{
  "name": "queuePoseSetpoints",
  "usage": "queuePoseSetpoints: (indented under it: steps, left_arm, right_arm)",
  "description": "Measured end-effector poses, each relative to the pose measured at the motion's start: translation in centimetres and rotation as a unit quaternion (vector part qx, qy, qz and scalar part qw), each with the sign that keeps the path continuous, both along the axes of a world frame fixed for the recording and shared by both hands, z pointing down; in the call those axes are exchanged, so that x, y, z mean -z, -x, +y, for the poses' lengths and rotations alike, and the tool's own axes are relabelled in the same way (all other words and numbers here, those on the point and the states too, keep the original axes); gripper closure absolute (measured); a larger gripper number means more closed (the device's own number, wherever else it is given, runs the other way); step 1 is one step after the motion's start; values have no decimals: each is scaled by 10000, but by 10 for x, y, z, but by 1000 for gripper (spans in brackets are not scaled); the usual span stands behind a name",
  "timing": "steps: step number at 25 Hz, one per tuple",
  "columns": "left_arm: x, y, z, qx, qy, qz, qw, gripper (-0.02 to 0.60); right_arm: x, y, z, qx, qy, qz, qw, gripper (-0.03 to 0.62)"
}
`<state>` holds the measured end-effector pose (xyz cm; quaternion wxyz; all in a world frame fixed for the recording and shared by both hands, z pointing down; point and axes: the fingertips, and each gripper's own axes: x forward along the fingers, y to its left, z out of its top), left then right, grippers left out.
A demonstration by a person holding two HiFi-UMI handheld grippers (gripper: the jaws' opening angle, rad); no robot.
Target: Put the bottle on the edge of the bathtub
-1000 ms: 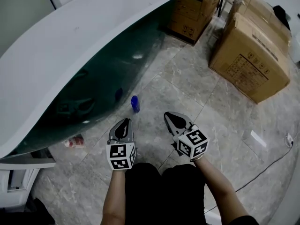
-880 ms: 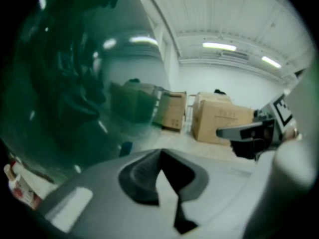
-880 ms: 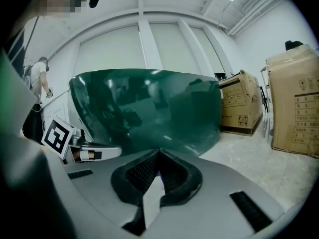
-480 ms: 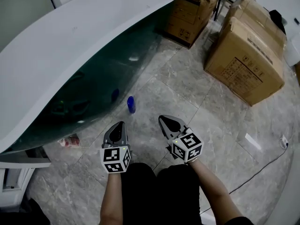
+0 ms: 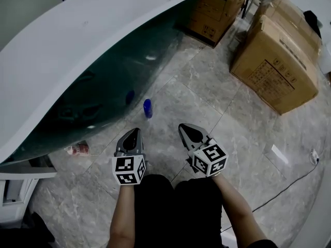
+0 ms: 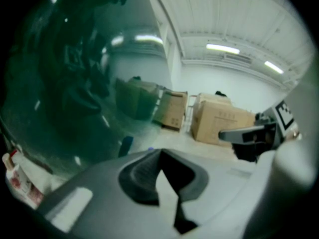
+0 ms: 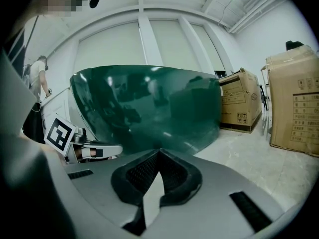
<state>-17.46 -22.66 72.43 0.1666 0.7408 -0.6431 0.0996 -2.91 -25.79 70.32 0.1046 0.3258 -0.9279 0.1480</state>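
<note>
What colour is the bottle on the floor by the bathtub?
The bottle is blue; the head view shows it best.

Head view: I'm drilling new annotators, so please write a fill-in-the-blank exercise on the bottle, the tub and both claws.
1. The bottle is ____ in colour.
2. It is on the ____, beside the bathtub, not on its edge.
3. The left claw and the right claw are both ____, with nothing between their jaws.

Missing words: blue; floor; shut.
</note>
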Motion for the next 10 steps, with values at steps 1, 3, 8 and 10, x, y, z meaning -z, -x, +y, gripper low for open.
queuePoseSetpoints:
  steps: [1,3,8,10]
  left_arm:
    - [0,0,0,-2,5,6,10000,575]
    - [-1,1,1,-6,0,6,10000,574]
    - [-4,2,-1,-51,5,-23,10000,574]
    - [-7,2,-3,-83,24,-53,9999,574]
  right_arm:
    - [-1,0,0,0,-1,18,10000,594]
    - [-2,-1,2,-5,6,33,10000,594]
    - [-5,-1,1,-40,89,-66,9999,594]
    - [-5,-2,-1,-71,97,-106,9999,594]
